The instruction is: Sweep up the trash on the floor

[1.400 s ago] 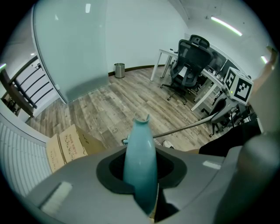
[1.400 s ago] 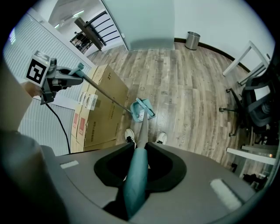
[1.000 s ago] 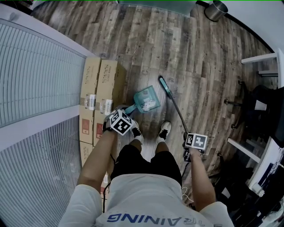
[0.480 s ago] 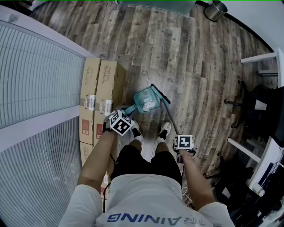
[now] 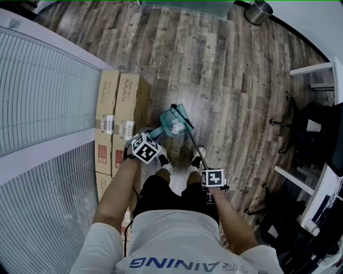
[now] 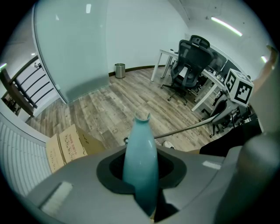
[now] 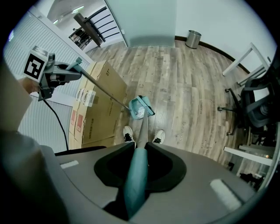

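Observation:
In the head view a teal dustpan rests on the wooden floor just ahead of my shoes, with white scraps of trash in it. Its long handle runs up into my left gripper, which is shut on it. The dark broom head lies across the pan's mouth. The broom's thin shaft slants back to my right gripper, shut on the teal broom grip. The right gripper view looks straight down the shaft to the dustpan.
Cardboard boxes lie flat against the slatted wall at the left, close to the pan. A metal bin stands at the far end. A black office chair and white desks fill the right side.
My right gripper has moved left and nearer to my body. The broom head has swept from the dustpan's right side onto its mouth. The left gripper and pan have stayed put.

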Demonstrator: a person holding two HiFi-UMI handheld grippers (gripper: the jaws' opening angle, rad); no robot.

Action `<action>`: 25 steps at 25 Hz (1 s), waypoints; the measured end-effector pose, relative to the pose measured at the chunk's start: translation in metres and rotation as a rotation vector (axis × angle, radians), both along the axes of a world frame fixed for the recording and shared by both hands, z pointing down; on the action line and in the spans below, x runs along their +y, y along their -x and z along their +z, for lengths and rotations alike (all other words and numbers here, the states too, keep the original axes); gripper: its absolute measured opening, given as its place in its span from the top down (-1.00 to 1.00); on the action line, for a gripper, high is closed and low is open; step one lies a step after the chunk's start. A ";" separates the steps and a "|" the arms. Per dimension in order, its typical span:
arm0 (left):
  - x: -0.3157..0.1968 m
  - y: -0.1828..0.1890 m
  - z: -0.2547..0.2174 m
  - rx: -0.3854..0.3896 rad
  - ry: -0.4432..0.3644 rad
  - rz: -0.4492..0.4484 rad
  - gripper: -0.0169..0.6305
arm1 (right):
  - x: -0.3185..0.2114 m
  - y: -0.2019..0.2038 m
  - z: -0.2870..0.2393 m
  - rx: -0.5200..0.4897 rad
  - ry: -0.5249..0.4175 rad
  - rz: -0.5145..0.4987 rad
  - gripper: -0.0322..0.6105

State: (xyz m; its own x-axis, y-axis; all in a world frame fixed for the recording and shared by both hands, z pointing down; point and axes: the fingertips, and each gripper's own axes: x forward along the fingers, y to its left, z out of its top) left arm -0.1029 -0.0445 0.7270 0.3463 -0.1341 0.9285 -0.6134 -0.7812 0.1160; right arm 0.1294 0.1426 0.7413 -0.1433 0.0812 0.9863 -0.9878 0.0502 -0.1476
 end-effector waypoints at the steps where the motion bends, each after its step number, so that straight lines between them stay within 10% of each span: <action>1: 0.000 0.000 0.000 -0.001 0.000 0.000 0.71 | 0.001 0.000 -0.002 -0.002 0.001 0.000 0.58; 25: 0.001 0.006 0.003 0.003 -0.007 -0.031 0.72 | -0.004 -0.061 -0.018 -0.022 -0.063 0.179 0.57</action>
State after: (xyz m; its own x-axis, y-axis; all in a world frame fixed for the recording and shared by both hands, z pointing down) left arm -0.1089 -0.0434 0.7302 0.3444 -0.1513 0.9266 -0.6371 -0.7625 0.1123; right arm 0.1903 0.1388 0.7230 -0.1719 -0.0090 0.9851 -0.9783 -0.1162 -0.1717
